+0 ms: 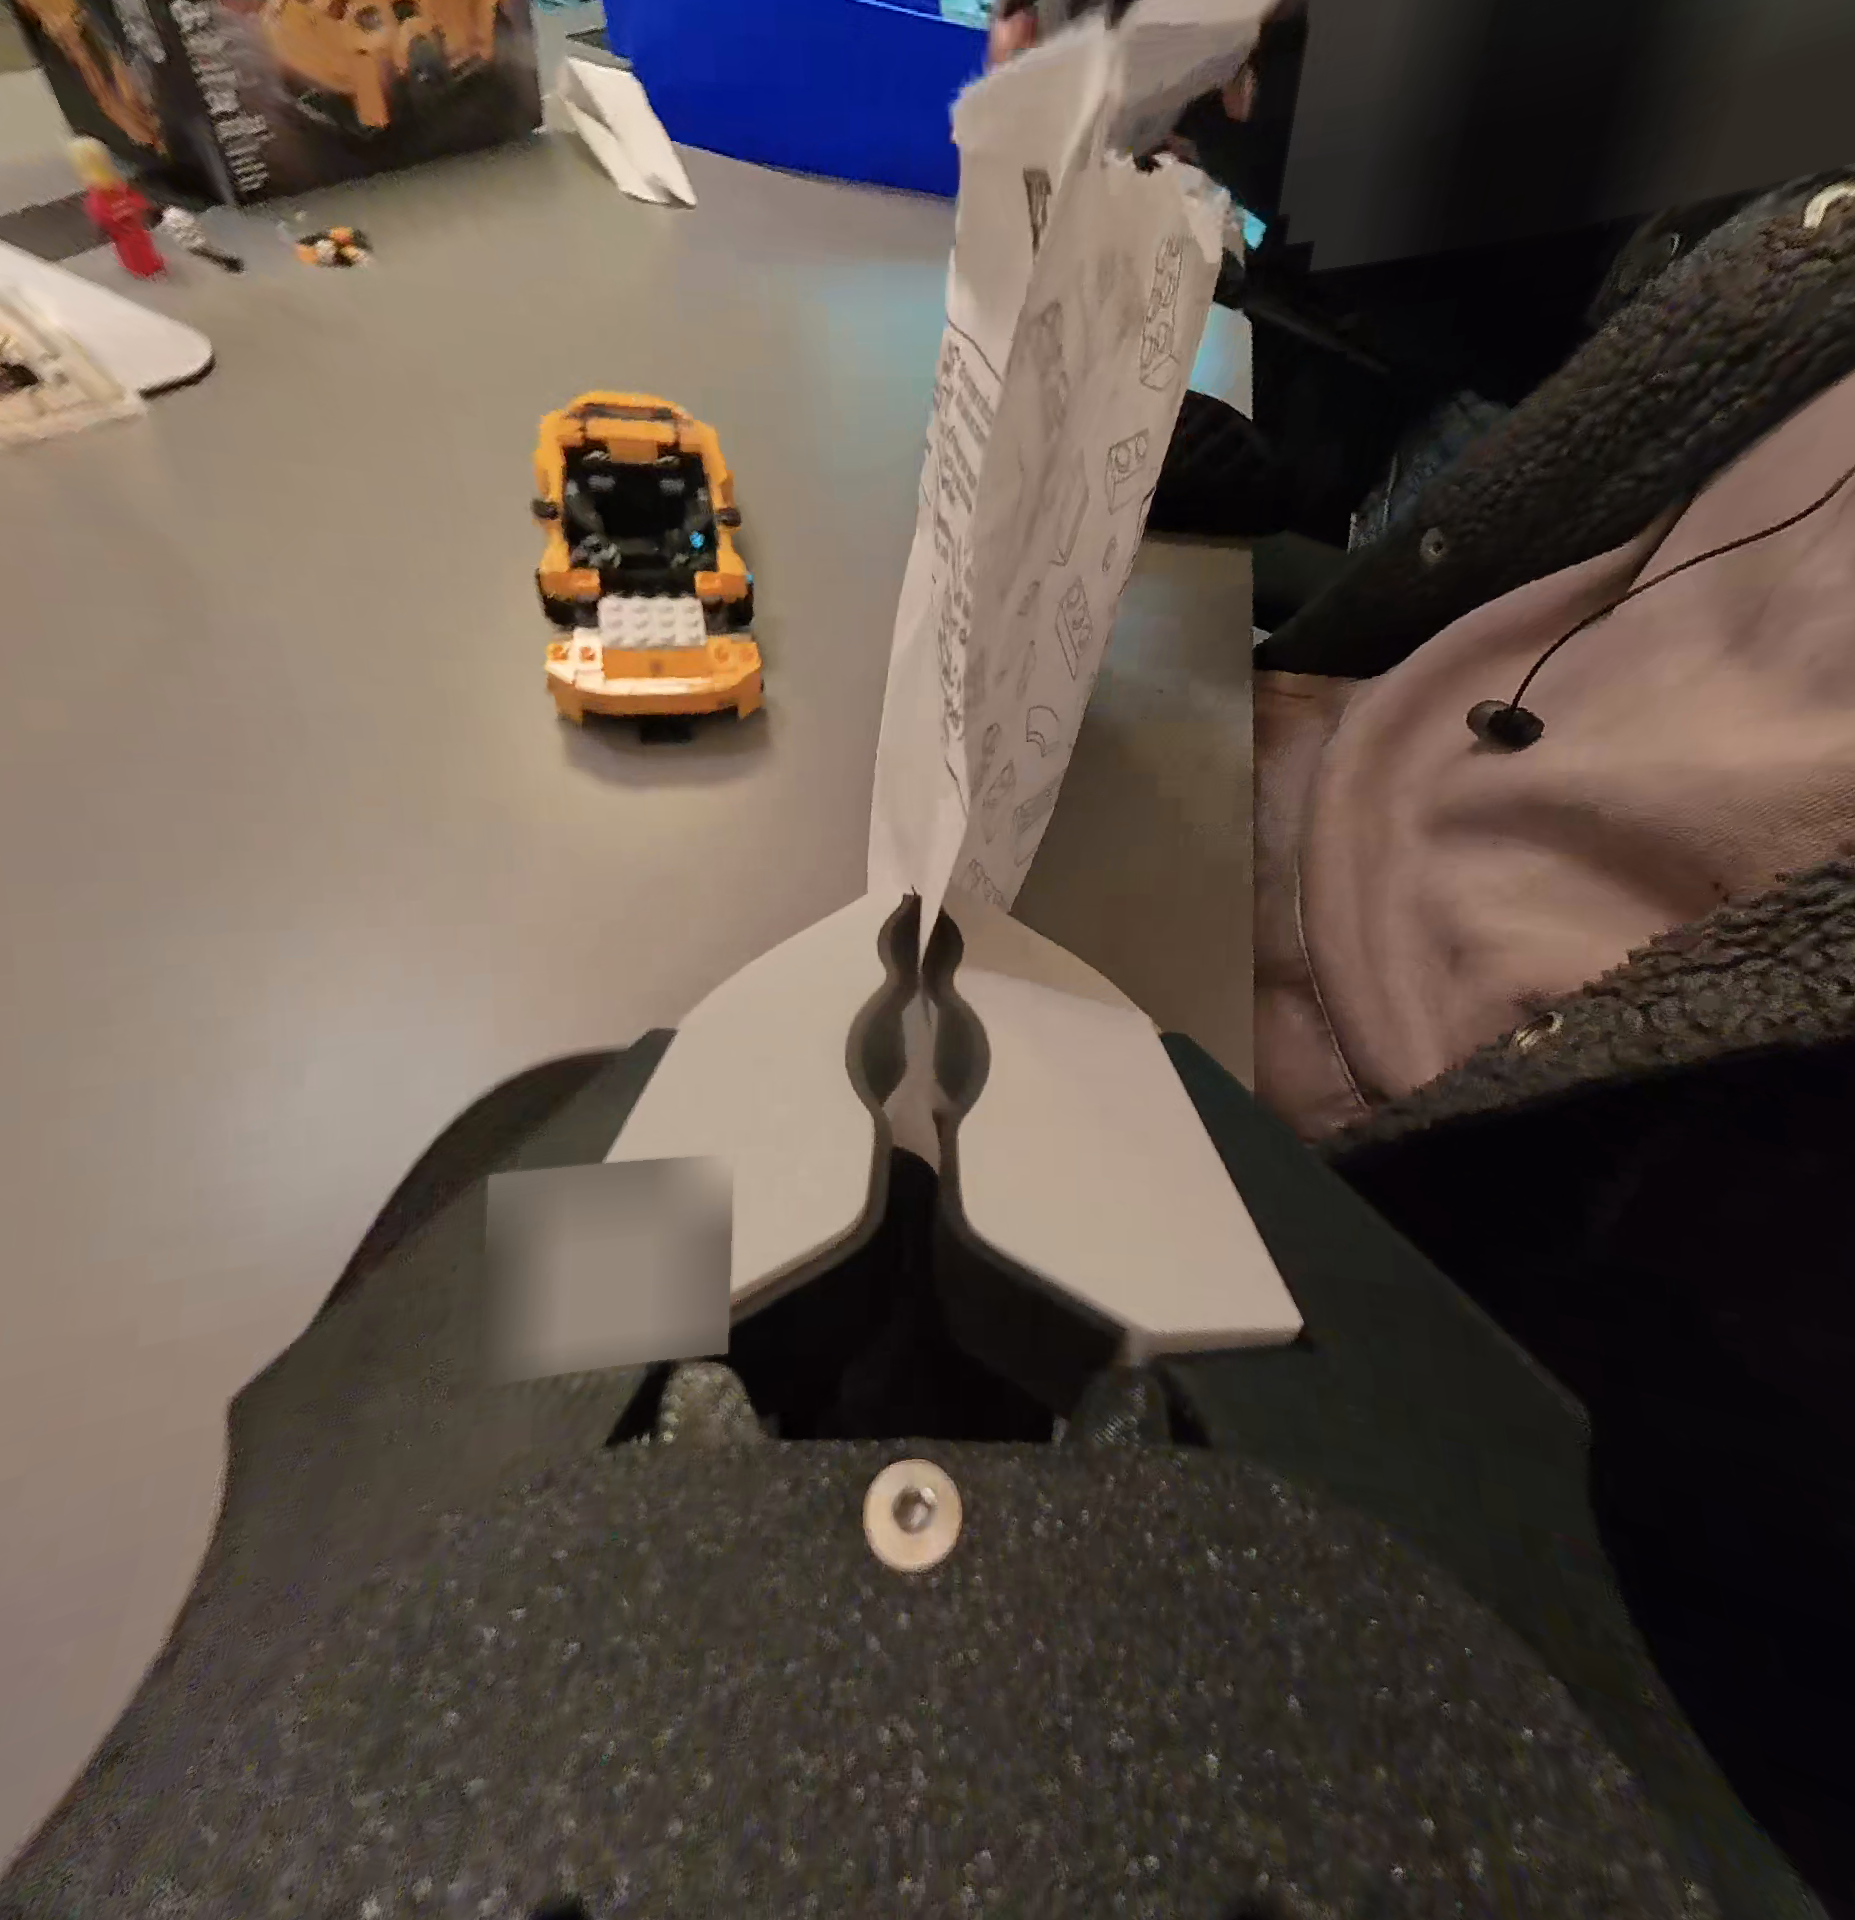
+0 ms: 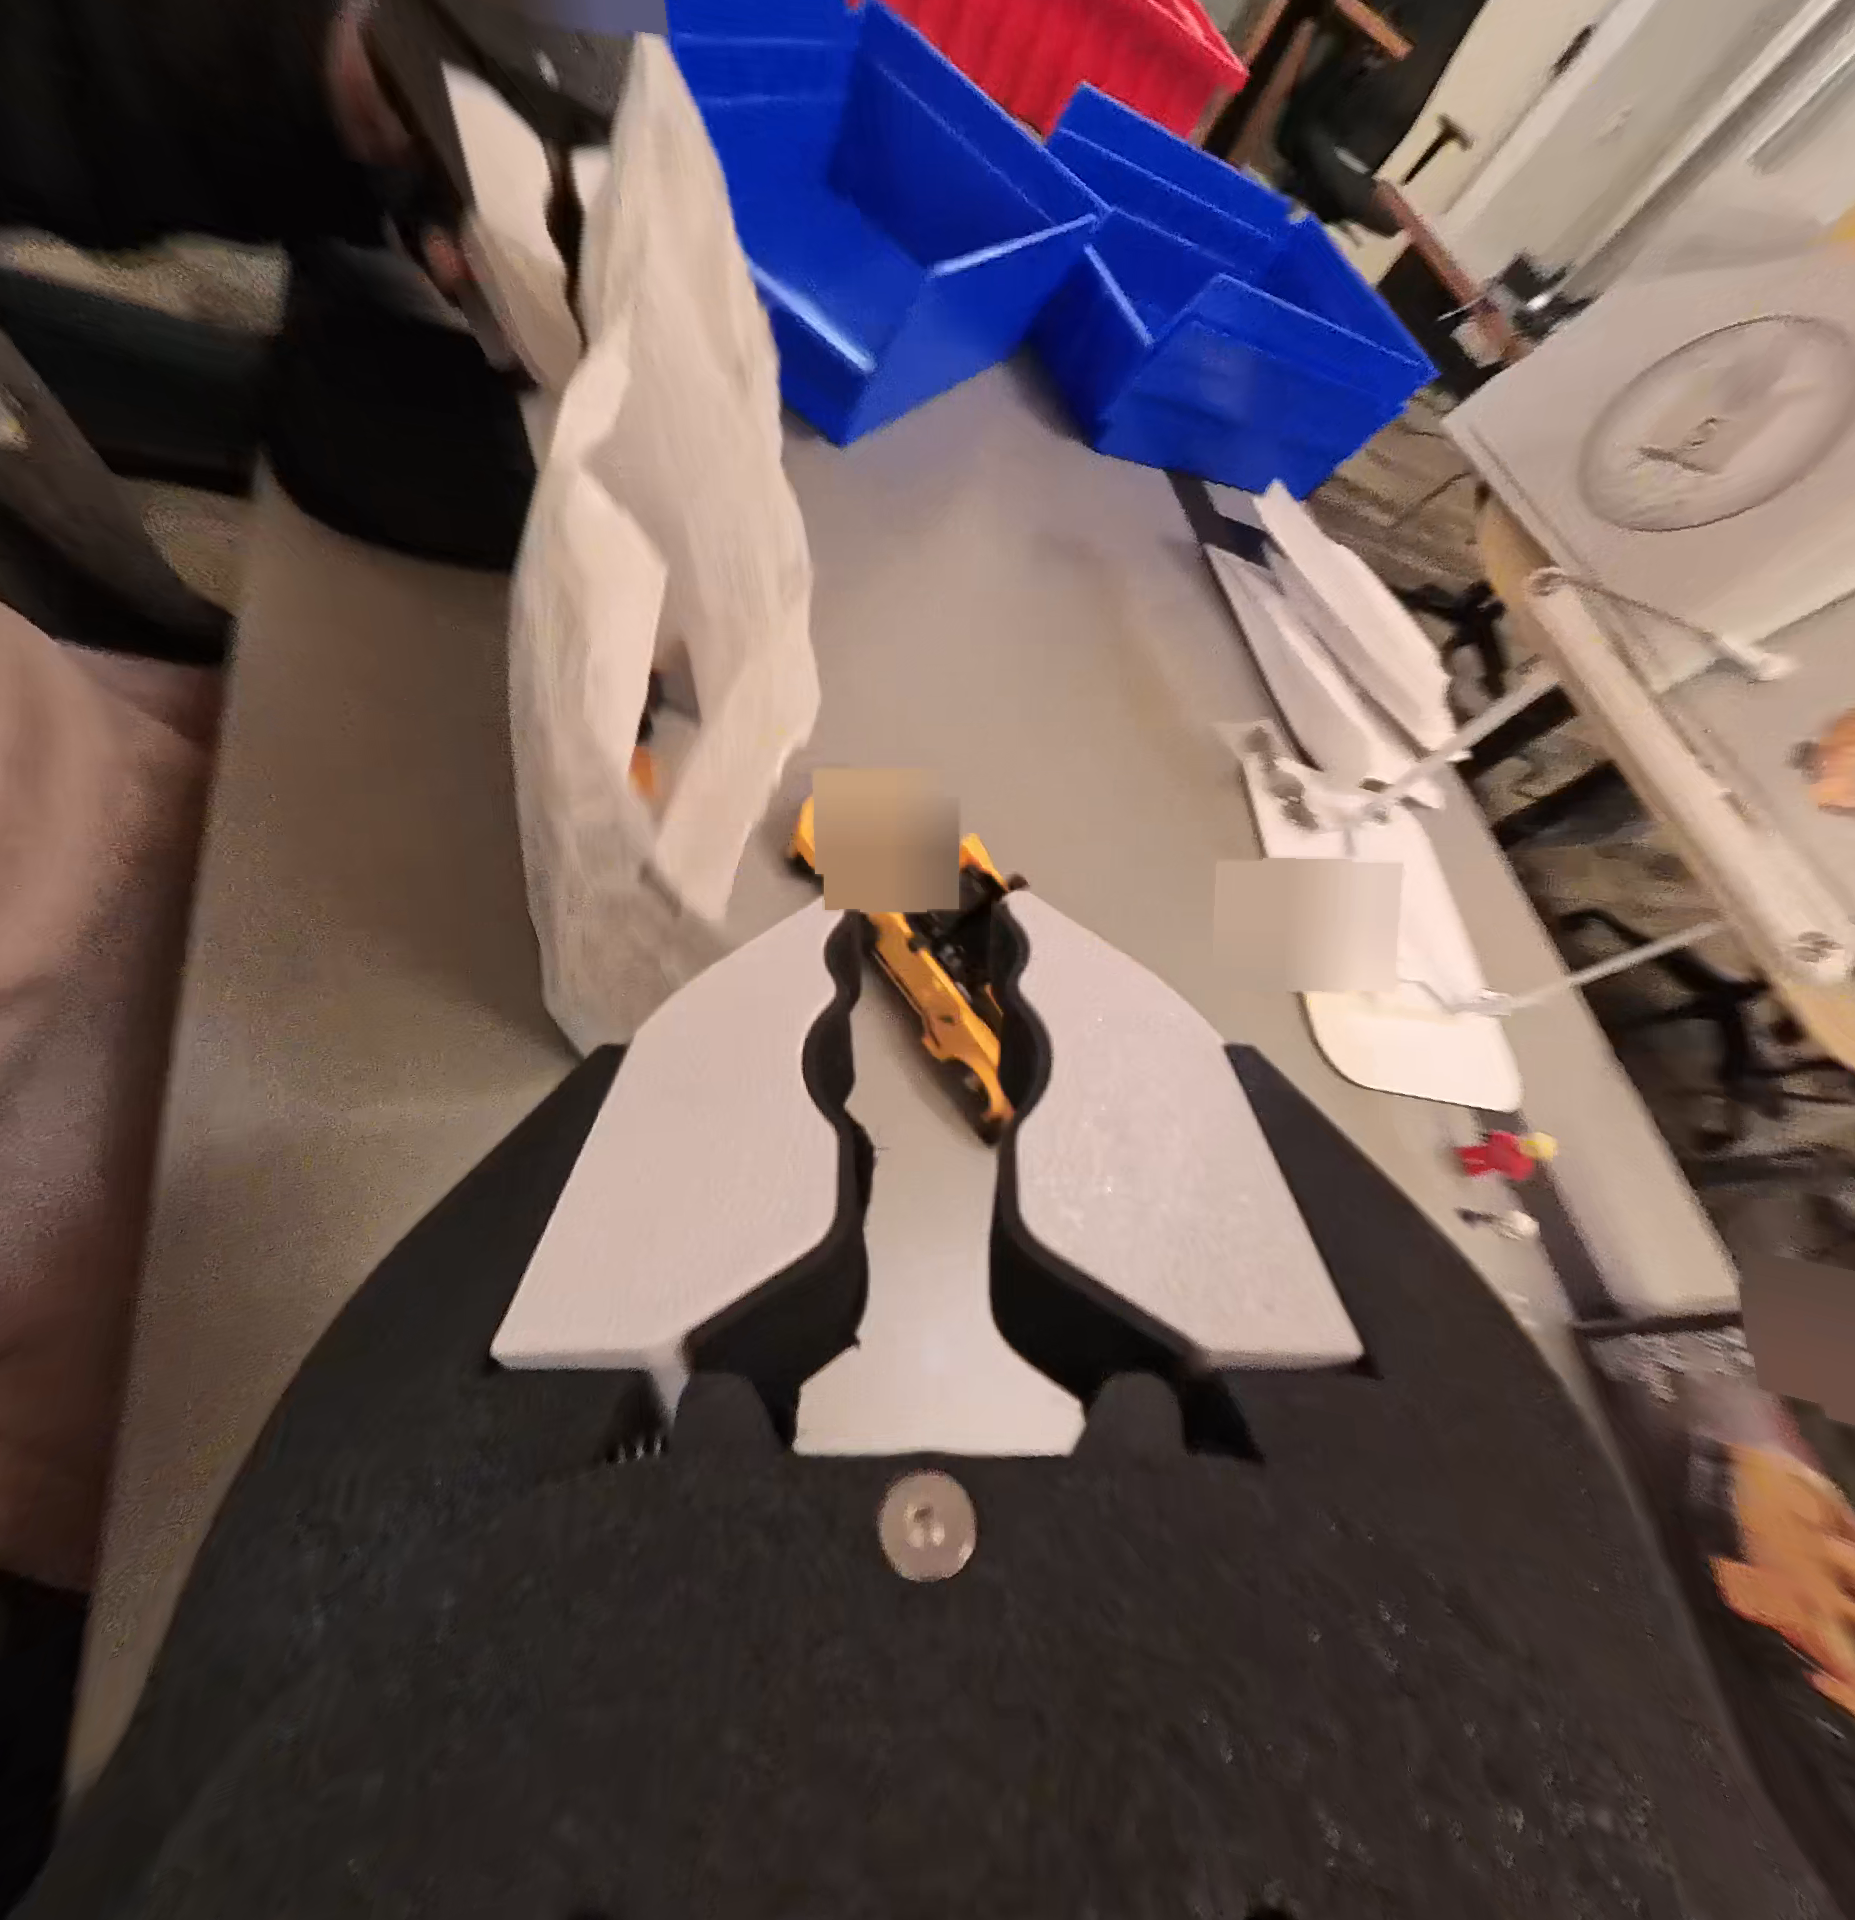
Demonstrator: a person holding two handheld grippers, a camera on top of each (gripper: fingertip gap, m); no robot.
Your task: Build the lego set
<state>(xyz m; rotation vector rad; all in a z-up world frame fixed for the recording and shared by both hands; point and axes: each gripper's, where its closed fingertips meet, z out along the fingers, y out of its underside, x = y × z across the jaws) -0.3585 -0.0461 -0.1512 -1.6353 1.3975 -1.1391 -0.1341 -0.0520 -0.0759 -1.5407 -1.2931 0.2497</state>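
L gripper point(image 1: 921, 940) pinched tight on paper parts bag point(image 1: 1037, 582), bag hanging up toward 12. R gripper point(image 2: 923, 935) jaws narrowly apart, empty. Orange lego car point(image 1: 644, 561) on grey table point(image 1: 279, 831), 11 o'clock off L; dead ahead of R, long axis 11–5. R looks nearer.

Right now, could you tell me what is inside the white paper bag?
Through the white paper bag's opening, only a small orange piece shows; the paper covers everything else.

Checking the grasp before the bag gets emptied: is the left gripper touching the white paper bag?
Touching. The left wrist view shows the left gripper shut on the paper bag, its edge pinched between the fingertips.
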